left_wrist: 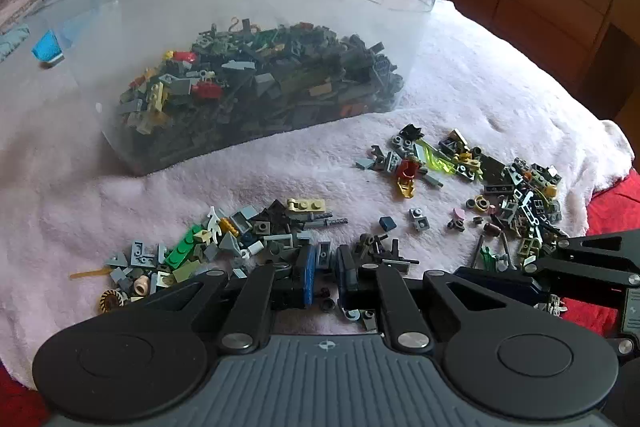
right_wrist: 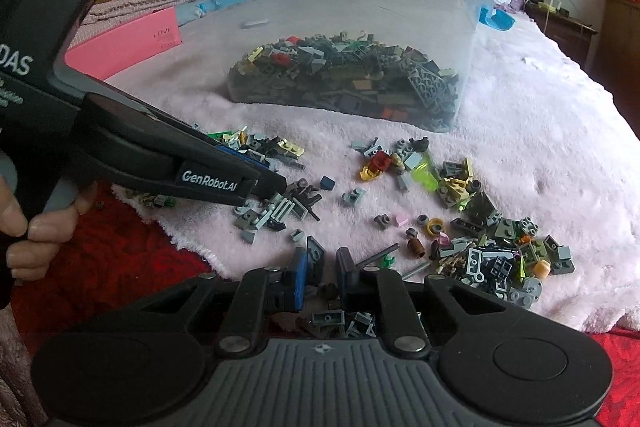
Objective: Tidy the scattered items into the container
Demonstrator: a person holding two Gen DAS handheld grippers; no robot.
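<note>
Two grippers: both low over the loose bricks at the near edge of the pink towel, tips down among the pieces.
Left gripper: fingers parted to a narrow gap, nothing seen clamped between the pads; small dark bits lie in the gap on the towel.
Right gripper: the same narrow gap, with a grey plate leaning just beside the blue-padded finger (touching or merely close, I cannot tell).
Scattered bricks: one heap on the left, one strung out on the right, and singles between them such as the blue cube.
Container: a clear tub standing on the towel behind the heaps, its floor already deep in bricks.
Task standing: part in the tub, plenty still out on the towel, so it reads as mid-sort.
Doing the grab well: settle the pads either side of one chunky piece, not a flat plate that would skid on the pile; close squarely before lifting.
Carrying: lift clear of the tub's tall rim and let go well inside, over the heap.
Watch for: the two tools sit close together (the left one's nose crosses the right wrist view), so work one side each.
</note>
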